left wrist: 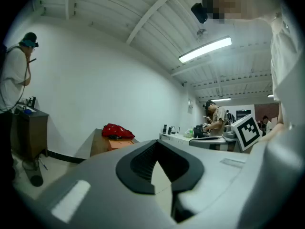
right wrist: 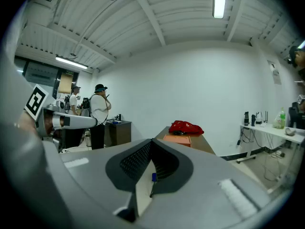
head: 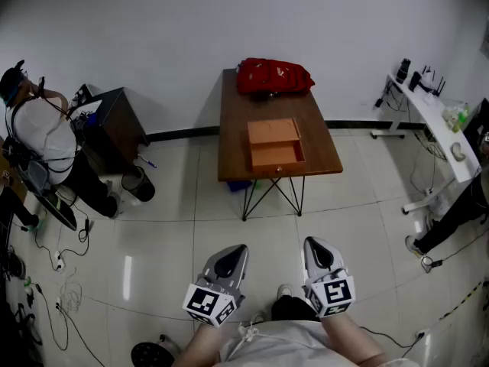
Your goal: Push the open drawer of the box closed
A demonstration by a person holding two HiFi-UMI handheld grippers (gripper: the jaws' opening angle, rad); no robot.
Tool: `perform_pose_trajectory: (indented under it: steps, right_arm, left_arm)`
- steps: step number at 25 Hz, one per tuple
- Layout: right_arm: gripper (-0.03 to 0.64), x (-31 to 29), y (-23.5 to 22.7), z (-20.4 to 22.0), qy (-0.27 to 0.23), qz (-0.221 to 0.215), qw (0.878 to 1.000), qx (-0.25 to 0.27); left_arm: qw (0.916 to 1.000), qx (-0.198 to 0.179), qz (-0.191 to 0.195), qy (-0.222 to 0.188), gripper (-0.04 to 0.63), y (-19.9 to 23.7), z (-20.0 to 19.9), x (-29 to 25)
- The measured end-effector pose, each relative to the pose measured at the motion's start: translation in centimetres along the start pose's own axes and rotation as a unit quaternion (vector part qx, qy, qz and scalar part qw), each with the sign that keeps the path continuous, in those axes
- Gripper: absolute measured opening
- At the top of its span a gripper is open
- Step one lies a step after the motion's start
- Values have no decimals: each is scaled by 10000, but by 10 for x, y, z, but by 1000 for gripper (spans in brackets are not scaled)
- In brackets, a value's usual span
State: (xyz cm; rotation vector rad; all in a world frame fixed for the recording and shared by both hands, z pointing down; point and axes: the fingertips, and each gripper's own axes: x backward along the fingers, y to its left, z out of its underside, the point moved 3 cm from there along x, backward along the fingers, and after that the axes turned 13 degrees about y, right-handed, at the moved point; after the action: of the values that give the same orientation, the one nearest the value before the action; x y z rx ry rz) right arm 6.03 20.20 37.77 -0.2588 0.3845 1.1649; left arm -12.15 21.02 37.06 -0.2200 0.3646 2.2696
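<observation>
Orange box (head: 273,131) is seen at upper centre on the brown table (head: 233,140); its drawer (head: 276,156) is pulled out toward the lower frame; a red bag (head: 273,76) is set behind it; left gripper (head: 235,251) and right gripper (head: 314,245) are held at lower centre, well apart from the table; both jaws are closed tip to tip, nothing gripped.

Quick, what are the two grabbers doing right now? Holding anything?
Left gripper: closed, holding nothing.
Right gripper: closed, holding nothing.
</observation>
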Motion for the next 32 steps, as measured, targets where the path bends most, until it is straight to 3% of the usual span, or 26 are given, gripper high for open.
perform_pose_trajectory:
  steps: [10, 18, 24, 32]
  right_arm:
    - [9, -92, -42, -6, -120, -362, 9993, 49]
    - [9, -194, -133, -66, -294, -446, 9984, 161]
    - [9, -262, -178, -89, -66, -674, 9973, 275]
    - [9, -311, -192, -80, 377, -817, 9959, 115]
  left_arm:
    - [9999, 67, -144, 47, 6, 53, -3, -79]
    - [9993, 20, -336, -144, 6, 114, -66, -195]
    - [9989, 100, -458, -64, 6, 147, -89, -268]
    - [9982, 362, -334, 343, 6, 171, -72, -308]
